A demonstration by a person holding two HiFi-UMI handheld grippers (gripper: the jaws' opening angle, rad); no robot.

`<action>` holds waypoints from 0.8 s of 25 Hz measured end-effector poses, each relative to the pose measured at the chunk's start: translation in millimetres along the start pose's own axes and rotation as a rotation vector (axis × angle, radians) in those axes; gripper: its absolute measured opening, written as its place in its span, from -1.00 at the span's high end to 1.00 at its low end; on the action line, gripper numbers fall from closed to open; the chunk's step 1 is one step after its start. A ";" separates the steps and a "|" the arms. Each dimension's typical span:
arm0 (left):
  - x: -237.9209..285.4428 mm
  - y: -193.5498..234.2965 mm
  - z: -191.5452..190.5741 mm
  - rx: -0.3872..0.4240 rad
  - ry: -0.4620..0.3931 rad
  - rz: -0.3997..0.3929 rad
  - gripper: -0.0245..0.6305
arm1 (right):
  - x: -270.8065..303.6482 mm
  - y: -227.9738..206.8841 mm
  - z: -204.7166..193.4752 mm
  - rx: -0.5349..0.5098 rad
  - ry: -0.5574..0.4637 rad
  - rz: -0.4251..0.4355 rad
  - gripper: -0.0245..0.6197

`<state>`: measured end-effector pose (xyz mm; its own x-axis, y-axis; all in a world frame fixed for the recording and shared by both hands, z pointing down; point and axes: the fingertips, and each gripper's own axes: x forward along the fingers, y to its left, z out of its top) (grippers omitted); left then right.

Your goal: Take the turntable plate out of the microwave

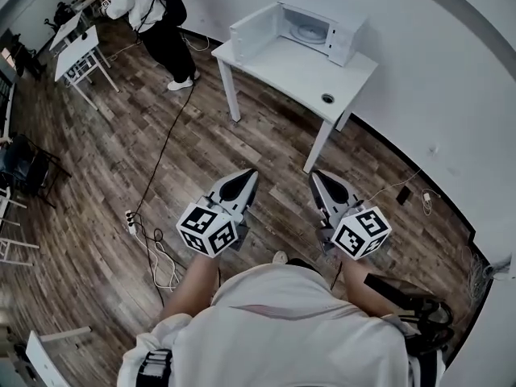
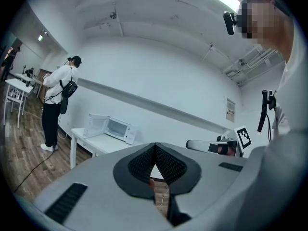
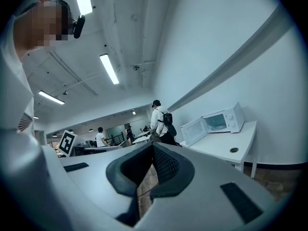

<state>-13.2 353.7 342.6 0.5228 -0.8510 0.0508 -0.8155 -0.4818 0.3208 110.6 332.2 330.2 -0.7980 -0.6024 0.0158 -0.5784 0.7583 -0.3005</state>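
Note:
A white microwave [image 1: 310,27] stands with its door [image 1: 254,29] swung open at the back of a white table [image 1: 278,63], some way ahead of me across the wood floor. The glass turntable plate [image 1: 310,31] lies inside the cavity. My left gripper [image 1: 250,174] and right gripper [image 1: 316,175] are held side by side in front of my body, pointing level toward the table; both are shut with nothing between the jaws. The microwave [image 2: 118,128] shows small in the left gripper view. In the right gripper view the microwave [image 3: 222,121] sits right of centre.
A person in a white jacket with a black backpack [image 1: 151,10] stands left of the table. A black cable [image 1: 165,139] runs over the floor to a power strip [image 1: 131,220]. More white tables [image 1: 76,48] stand far left. The table has a round cable hole [image 1: 326,98].

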 end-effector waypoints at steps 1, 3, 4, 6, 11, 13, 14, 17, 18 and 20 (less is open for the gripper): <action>11.3 0.7 1.3 0.004 0.000 0.000 0.89 | 3.1 -9.8 2.5 0.002 0.003 0.002 0.91; 29.9 2.0 1.4 0.006 0.006 -0.001 0.89 | 8.3 -27.1 5.0 0.009 0.009 0.005 0.91; 37.9 3.1 0.8 0.005 0.010 0.000 0.89 | 10.8 -34.6 5.4 0.012 0.012 0.006 0.91; 51.4 6.0 -1.1 -0.001 0.019 0.001 0.89 | 15.9 -46.9 5.3 0.021 0.017 0.009 0.91; 73.9 14.3 -5.9 -0.009 0.044 0.004 0.89 | 24.0 -67.9 1.1 0.048 0.032 0.010 0.91; 81.4 19.0 -8.2 -0.018 0.049 0.003 0.89 | 27.5 -77.2 -1.2 0.062 0.037 0.001 0.91; 85.3 21.5 -9.4 -0.024 0.051 0.000 0.89 | 29.7 -81.2 -2.4 0.066 0.038 -0.004 0.91; 98.8 28.9 -14.8 -0.040 0.062 -0.021 0.89 | 36.3 -91.3 -5.7 0.062 0.044 -0.019 0.91; 105.5 32.1 -16.3 -0.043 0.065 -0.030 0.89 | 39.3 -96.5 -6.0 0.062 0.046 -0.027 0.91; 121.9 39.3 -15.6 -0.045 0.065 -0.050 0.89 | 47.5 -109.3 -4.9 0.064 0.045 -0.044 0.91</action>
<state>22.3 234.3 376.1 0.5792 -0.8096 0.0948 -0.7765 -0.5127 0.3662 135.1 222.0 368.4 -0.7797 -0.6218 0.0731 -0.6023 0.7130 -0.3591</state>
